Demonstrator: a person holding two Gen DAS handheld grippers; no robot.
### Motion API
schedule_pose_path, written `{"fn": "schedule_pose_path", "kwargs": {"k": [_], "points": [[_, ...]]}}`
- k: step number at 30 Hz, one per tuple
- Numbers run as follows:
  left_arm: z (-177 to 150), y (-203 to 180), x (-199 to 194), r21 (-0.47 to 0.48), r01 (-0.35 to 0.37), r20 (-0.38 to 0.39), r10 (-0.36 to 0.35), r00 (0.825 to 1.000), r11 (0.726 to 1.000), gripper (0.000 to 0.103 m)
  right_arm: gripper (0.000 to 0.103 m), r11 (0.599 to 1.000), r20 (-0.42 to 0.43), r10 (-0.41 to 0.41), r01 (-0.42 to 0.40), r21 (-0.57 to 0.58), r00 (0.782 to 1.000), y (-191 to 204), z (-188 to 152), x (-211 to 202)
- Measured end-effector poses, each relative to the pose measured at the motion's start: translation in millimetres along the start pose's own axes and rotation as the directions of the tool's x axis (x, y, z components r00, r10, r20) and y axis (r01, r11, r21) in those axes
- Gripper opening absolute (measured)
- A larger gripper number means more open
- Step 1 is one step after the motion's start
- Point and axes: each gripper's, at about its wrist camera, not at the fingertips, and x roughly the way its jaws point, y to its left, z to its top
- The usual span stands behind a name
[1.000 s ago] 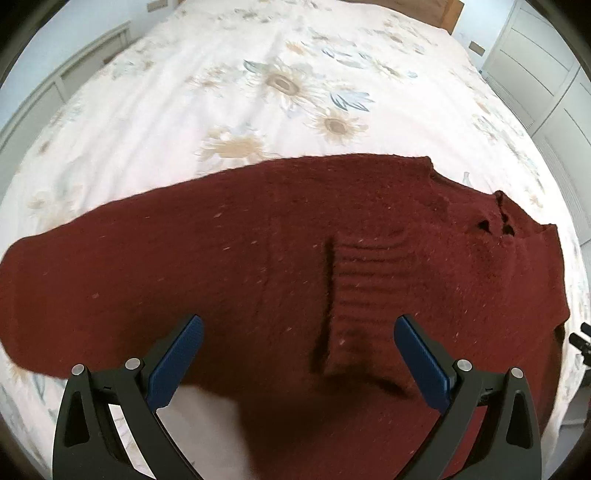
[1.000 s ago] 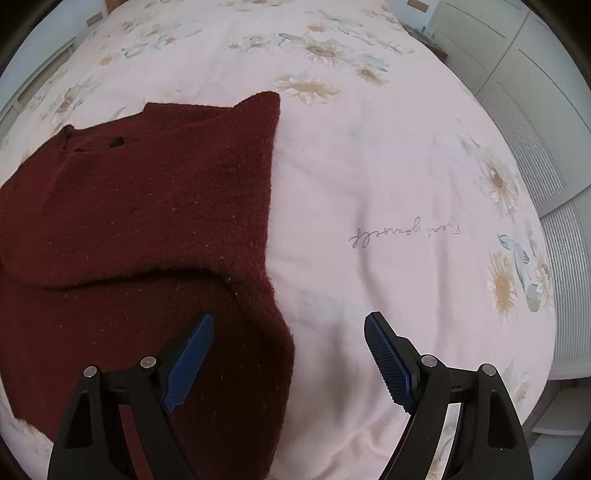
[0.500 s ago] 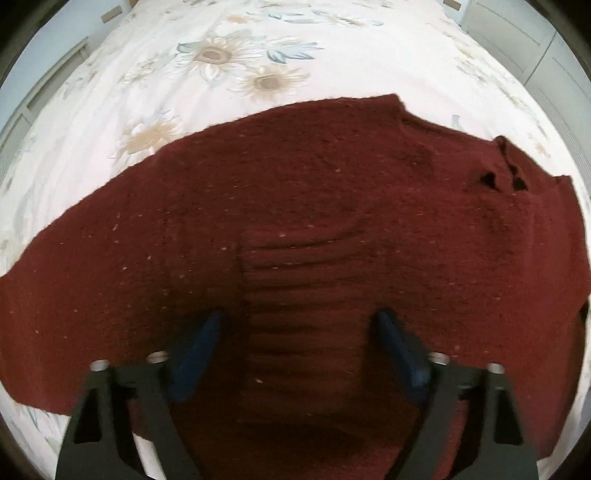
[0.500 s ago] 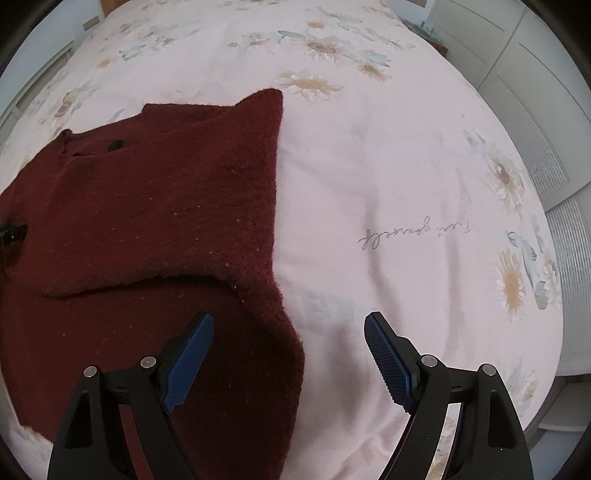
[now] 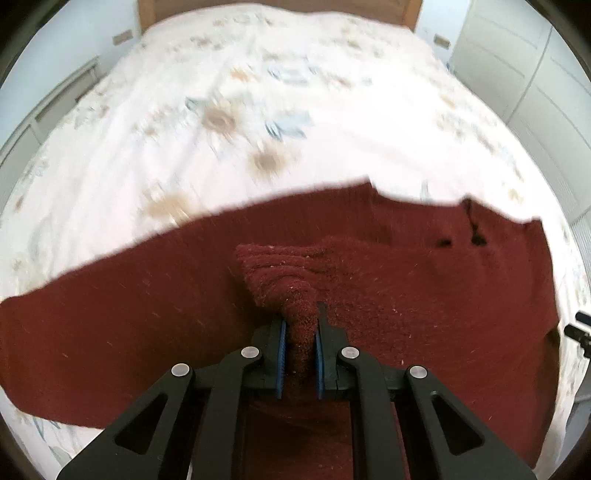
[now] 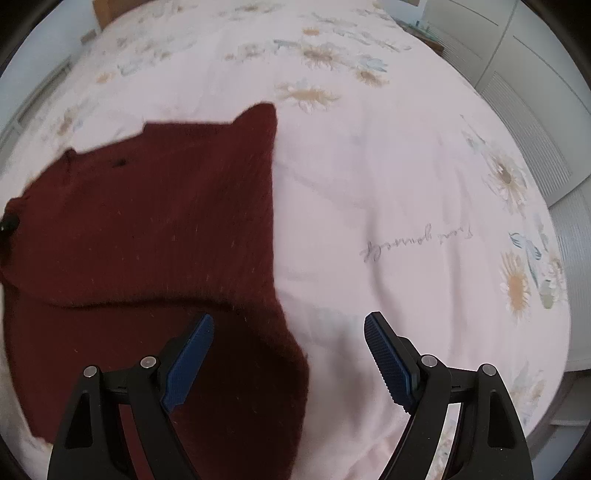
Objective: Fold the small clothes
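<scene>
- A dark red knit sweater (image 5: pixel 406 280) lies spread flat across the near part of a bed (image 5: pixel 258 129), on a pale bedspread (image 6: pixel 388 184) printed with flowers.
- Its ribbed cuff (image 5: pixel 284 273) is bunched up off the body of the sweater into a narrow ridge.
- The left gripper (image 5: pixel 299 332) is clenched on that cuff: the blue pads (image 5: pixel 281 354) press the knit from both sides, and the fabric fills the thin gap between them.
- In the right wrist view, the sweater's right edge runs down the picture and ends in a lower corner near the camera, with a fold line crossing the body.
- The right gripper (image 6: pixel 288 345) hangs released over that lower corner, jaws wide apart; one pad sits above the red knit, the other above bare bedspread. Whether the pads touch the cloth I cannot tell.
- Faint cursive lettering (image 6: pixel 417 242) is printed on the bedspread to the right of the sweater.
- A wooden headboard (image 5: pixel 280 7) closes the far end of the bed, with white cabinet doors (image 5: pixel 517 66) to the right.
</scene>
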Motion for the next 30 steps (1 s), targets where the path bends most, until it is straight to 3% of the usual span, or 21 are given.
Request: {"fn": "schedule_pose_path", "kwargs": {"k": [4,10,17,22,23,25,30], "points": [[-5.0,16.6,-13.0,-0.020,-0.026,0.010,0.026,1.000,0.999,0.010,0.085,0.994,0.026,0.073,-0.075,0.083,0.997,-15.6,12.8,0.2],[-16.5,11.9,0.5,0.001,-0.070,0.010,0.070,0.997,0.998,0.011,0.085,0.981,0.042,0.122,-0.127,0.150,0.992,-26.4,40.9,14.4],[-10.9,7.9,21.8,0.041,-0.097,-0.016,0.098,0.995,0.994,0.011,0.085,0.981,0.011,0.156,-0.156,0.113,0.988,4.1,78.6,49.0],[-15.0,7.4,22.3,0.045,-0.095,-0.021,0.096,0.995,0.994,0.011,0.083,0.987,-0.027,0.144,-0.142,0.077,0.989,29.3,85.6,72.4],[-15.8,6.3,22.1,0.045,-0.095,-0.022,0.096,0.995,0.994,0.011,0.079,0.989,-0.036,0.135,-0.133,0.065,0.990,33.2,85.9,75.6],[-17.1,2.7,22.4,0.051,-0.092,-0.025,0.093,0.995,0.994,0.011,0.026,0.995,-0.037,0.096,-0.095,0.031,0.995,41.1,84.3,76.5],[-20.3,-10.7,23.0,0.084,-0.085,-0.027,0.087,0.996,0.993,0.011,0.019,0.997,-0.006,0.061,-0.061,0.045,0.998,34.1,84.1,63.4]]}}
